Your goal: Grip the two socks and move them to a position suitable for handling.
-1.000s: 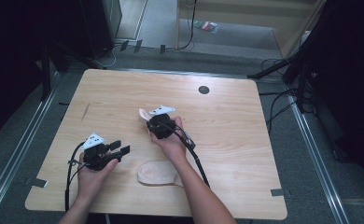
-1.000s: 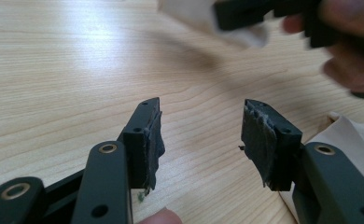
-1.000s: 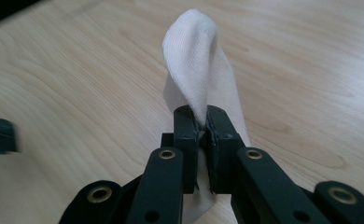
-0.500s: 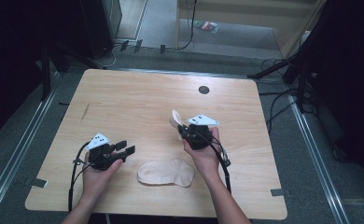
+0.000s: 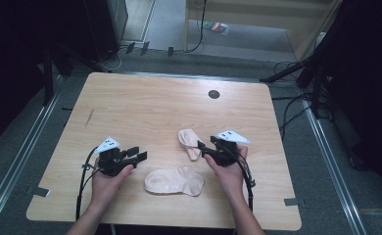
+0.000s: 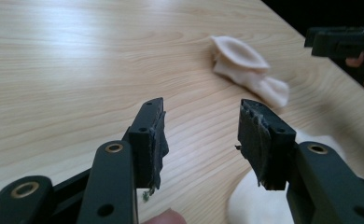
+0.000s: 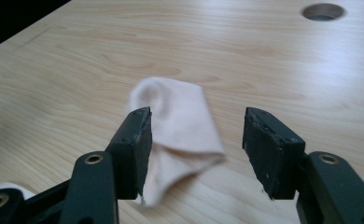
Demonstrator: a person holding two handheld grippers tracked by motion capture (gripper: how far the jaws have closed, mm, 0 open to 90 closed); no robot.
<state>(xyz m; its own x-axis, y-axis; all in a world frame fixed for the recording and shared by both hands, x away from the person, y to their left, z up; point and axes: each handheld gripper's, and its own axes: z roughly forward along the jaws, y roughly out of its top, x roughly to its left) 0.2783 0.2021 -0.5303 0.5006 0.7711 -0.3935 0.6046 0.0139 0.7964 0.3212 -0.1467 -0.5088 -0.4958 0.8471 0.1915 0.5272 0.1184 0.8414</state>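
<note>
my right hand-held gripper [image 5: 202, 147] has just been opening; the folded sock [image 5: 189, 143] sits loose between its jaws on the desk [image 5: 145, 103]. my left hand-held gripper [image 5: 137, 154] is open, empty, near the flat sock [image 5: 174, 181].

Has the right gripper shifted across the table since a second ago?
Yes. The right gripper went from mid-table to the right and nearer the person, judged against the table's round hole; its jaws have just been opening off the folded sock.

The flat sock [image 6: 252, 205] was cut off by the lower edge of the left gripper view and partly hidden behind the jaw there.
</note>
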